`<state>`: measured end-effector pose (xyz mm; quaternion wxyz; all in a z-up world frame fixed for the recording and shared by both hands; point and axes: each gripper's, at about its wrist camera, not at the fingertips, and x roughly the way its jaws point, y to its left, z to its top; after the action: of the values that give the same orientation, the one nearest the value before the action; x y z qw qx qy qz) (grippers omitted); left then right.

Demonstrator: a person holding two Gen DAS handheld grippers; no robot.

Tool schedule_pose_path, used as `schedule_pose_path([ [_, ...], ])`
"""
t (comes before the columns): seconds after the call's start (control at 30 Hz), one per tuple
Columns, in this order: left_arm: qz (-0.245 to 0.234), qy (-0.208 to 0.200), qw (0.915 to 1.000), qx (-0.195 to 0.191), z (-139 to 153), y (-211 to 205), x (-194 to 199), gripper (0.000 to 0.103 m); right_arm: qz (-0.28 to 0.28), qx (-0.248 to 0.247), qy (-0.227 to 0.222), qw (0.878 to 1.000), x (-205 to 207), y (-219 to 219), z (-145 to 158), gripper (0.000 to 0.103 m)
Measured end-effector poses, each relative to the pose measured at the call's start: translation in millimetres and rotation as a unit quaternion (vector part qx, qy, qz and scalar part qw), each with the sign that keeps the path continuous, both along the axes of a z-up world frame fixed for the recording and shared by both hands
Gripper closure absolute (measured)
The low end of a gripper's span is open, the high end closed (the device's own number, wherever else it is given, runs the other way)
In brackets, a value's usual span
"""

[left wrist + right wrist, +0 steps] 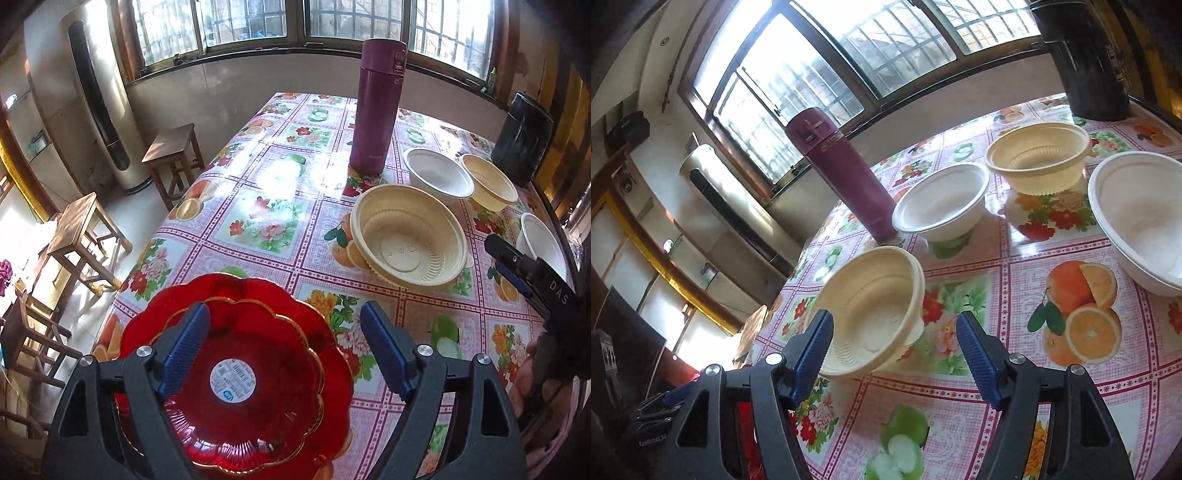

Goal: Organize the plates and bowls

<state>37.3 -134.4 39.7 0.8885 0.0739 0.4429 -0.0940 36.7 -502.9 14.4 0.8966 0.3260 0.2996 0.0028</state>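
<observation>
Left wrist view: my left gripper [284, 350] hung with its jaws spread wide and nothing between them, over the two stacked red scalloped glass plates [236, 373] at the near table edge. The smaller, gold-rimmed plate sat nested on the larger, so I judged the plates already sorted. The nested cream ribbed plastic bowls [406, 236] lay tilted just beyond, resting on the floral oilcloth table [266, 184]. Behind them stood the tall maroon thermos flask [376, 107], a white foam bowl [437, 175], a single cream plastic bowl [489, 186] and a dark cylindrical container [522, 138]. A second white bowl [541, 243] was partly hidden by my right gripper [517, 264].

Right wrist view: my right gripper [894, 354] was also open and empty, aimed at the nested cream bowls [871, 306], which leaned toward the table's left edge. The single cream bowl [1038, 158] and the two white bowls [942, 203] [1141, 221] remained loose, well apart. I judged the flask [846, 173], close beside the nearer white bowl, the likeliest obstacle when reaching there.
</observation>
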Motion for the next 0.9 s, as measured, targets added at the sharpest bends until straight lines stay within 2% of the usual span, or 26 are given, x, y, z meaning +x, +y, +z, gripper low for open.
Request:
schedule_pose_path([
  [0.1, 0.010, 0.007, 0.9999, -0.001, -0.6, -7.3, 10.0, 0.019, -0.006, 0.014, -0.006, 1.000, 4.9, -4.9, -2.6, 0.032],
  [0.2, 0.015, 0.017, 0.9997, -0.008, -4.2, -12.1, 14.3, 0.019, -0.017, -0.004, -0.026, 1.000, 9.0, -2.6, -1.0, 0.032],
  [0.33, 0.023, 0.022, 0.9995, 0.004, -5.9, -19.6, 22.2, 0.019, -0.030, 0.006, -0.049, 0.998, 21.0, -0.5, 0.3, 0.032],
  [0.53, 0.047, 0.019, 0.9987, 0.010, 0.3, -32.7, 58.0, 0.019, -0.044, 0.038, -0.007, 0.998, 45.6, -12.5, -15.6, 0.032],
  [0.63, 0.053, 0.032, 0.9977, 0.029, -10.2, -44.9, 73.3, 0.019, -0.049, 0.052, -0.006, 0.997, 43.9, -20.2, -17.7, 0.032],
  [0.8, 0.043, 0.053, 0.9975, 0.020, -30.4, -55.3, 74.3, 0.019, -0.030, 0.055, -0.002, 0.998, 46.5, -16.7, -18.0, 0.032],
  [0.9, 0.042, 0.057, 0.9973, 0.018, -33.1, -59.1, 75.6, 0.019, -0.018, 0.066, 0.007, 0.998, 50.3, -15.1, -22.4, 0.032],
])
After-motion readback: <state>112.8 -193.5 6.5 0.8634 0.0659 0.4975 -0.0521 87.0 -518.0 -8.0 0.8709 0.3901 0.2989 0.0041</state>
